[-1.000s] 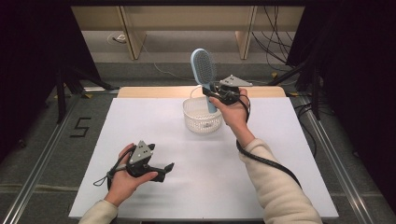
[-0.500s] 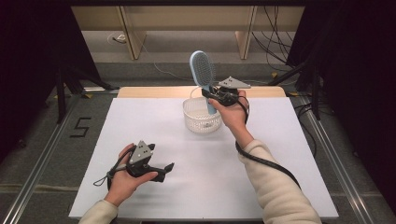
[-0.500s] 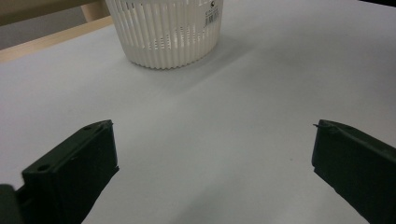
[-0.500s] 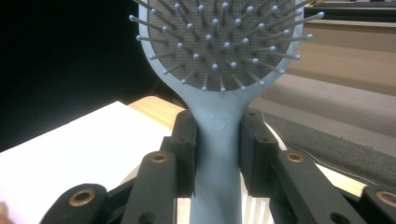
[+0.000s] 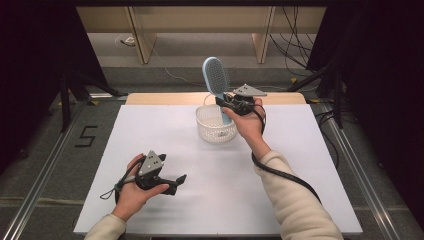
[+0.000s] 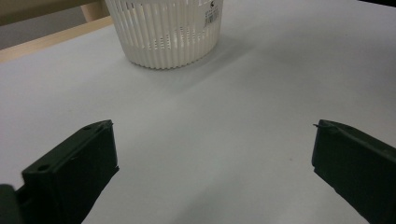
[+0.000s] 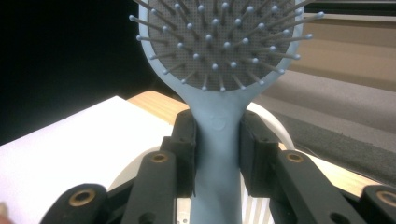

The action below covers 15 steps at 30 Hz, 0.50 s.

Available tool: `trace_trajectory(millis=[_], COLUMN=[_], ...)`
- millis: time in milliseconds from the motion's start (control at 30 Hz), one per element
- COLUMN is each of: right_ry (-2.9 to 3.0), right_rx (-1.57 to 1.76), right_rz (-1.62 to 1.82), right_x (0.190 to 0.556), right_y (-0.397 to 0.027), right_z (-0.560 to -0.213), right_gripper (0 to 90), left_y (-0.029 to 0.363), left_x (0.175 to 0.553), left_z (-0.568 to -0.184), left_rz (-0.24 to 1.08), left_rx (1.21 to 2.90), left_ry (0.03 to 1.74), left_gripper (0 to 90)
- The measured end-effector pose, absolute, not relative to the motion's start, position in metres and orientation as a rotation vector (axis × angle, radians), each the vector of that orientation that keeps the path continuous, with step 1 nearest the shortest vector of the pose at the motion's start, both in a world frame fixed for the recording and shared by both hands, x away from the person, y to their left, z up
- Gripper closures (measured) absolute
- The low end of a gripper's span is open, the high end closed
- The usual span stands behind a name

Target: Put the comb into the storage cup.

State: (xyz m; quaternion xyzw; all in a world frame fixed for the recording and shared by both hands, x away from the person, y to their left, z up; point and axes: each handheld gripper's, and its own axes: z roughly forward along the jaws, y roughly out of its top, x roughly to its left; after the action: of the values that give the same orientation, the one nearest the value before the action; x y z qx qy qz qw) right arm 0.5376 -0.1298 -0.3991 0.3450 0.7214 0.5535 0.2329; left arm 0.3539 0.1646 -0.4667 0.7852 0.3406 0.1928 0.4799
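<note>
White tabletop (image 5: 300, 165), basket (image 5: 216, 123) toward far edge. Right claw (image 5: 231, 106) clamps blue hairbrush (image 5: 216, 80) upright over basket. Left claw (image 5: 179, 179) near basket, gaping, nothing held.

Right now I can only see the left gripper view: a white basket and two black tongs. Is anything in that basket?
Observer: Yes, a blue hairbrush stands with its handle down in the basket.
Operator: Does it stand all by itself?
Observer: No, the right tongs are clamped on its handle.
Operator: Which way do the bristles point?
Observer: In the right gripper view they face that gripper's camera.
Operator: Where are my tongs?
Observer: The left tongs lie open, low over the white table, near the front.
</note>
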Motion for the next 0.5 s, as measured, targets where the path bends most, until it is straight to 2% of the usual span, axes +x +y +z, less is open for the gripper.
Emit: trace_trajectory(millis=[500], right_ry=[1.998], right_rx=[0.96], right_rz=[1.504], right_x=[0.5389], right_y=[-0.1291], right_z=[-0.4062], right_gripper=[70.4], left_y=[0.1642], left_x=[0.3539], left_z=[-0.4669], left_rz=[0.468], left_rx=[1.916], left_ry=[0.831], left_gripper=[0.0])
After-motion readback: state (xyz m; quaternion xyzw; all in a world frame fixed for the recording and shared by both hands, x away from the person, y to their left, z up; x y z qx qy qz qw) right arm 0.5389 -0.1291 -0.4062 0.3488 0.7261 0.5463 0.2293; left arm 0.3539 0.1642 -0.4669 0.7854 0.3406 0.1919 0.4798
